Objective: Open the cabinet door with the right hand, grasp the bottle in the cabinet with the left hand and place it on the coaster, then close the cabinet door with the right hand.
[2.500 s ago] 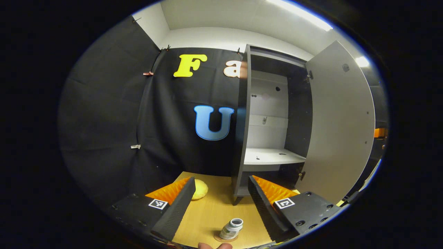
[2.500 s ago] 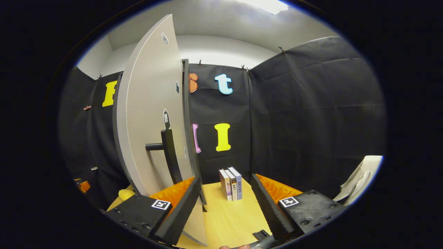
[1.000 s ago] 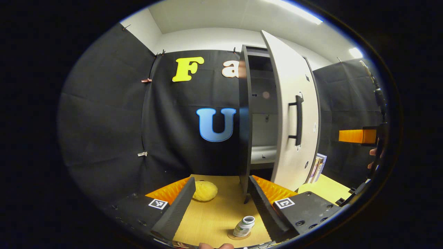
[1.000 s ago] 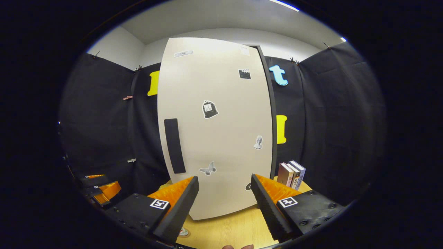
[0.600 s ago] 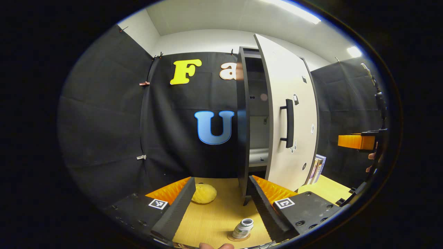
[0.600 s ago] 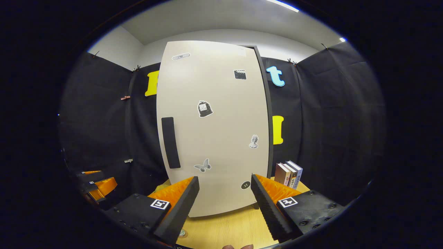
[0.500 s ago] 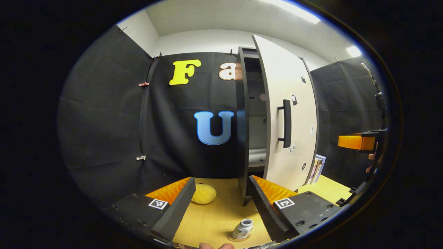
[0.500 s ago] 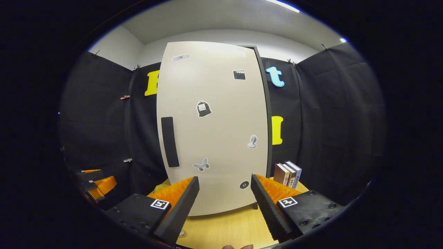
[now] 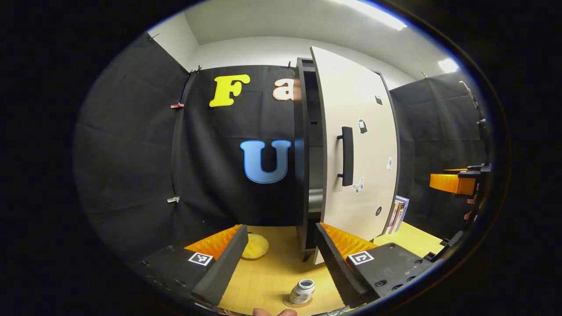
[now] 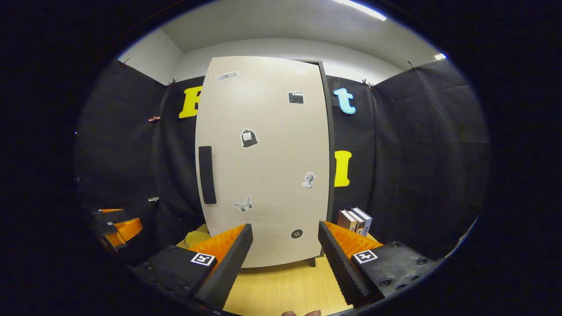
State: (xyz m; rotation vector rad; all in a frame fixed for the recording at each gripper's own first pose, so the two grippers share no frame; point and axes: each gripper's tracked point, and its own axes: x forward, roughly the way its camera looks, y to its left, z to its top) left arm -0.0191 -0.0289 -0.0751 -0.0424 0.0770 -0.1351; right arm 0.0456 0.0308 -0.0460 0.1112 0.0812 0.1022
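The tall pale-beige cabinet door [image 10: 263,162] has swung from wide open to nearly shut over the last couple of seconds. In the left gripper view its free edge now stands close to the dark cabinet frame [image 9: 302,145], with only a thin dark slit left at about 12 o'clock. That suggests the last step of the task is almost done; I judge only a final nudge remains to seat the door.

The small white plastic bottle [image 9: 303,291] already stands upright on the round tan coaster [image 9: 297,302], on the light wooden counter [image 9: 272,272] at 6 o'clock, between the left tongs [image 9: 279,259] and free of them. Those tongs are spread wide and hold nothing.

The right tongs [image 10: 285,256] are likewise wide apart and empty, facing the door front and not touching it.

The left gripper view shows the remaining gap, the black bar handle [image 9: 347,156] in profile, and a yellow sponge-like lump [image 9: 255,245] at 7 o'clock. The right gripper view gives the door face-on, so the gap cannot be judged there, but it shows the stickers and a row of upright books [image 10: 354,221] at 4 o'clock.
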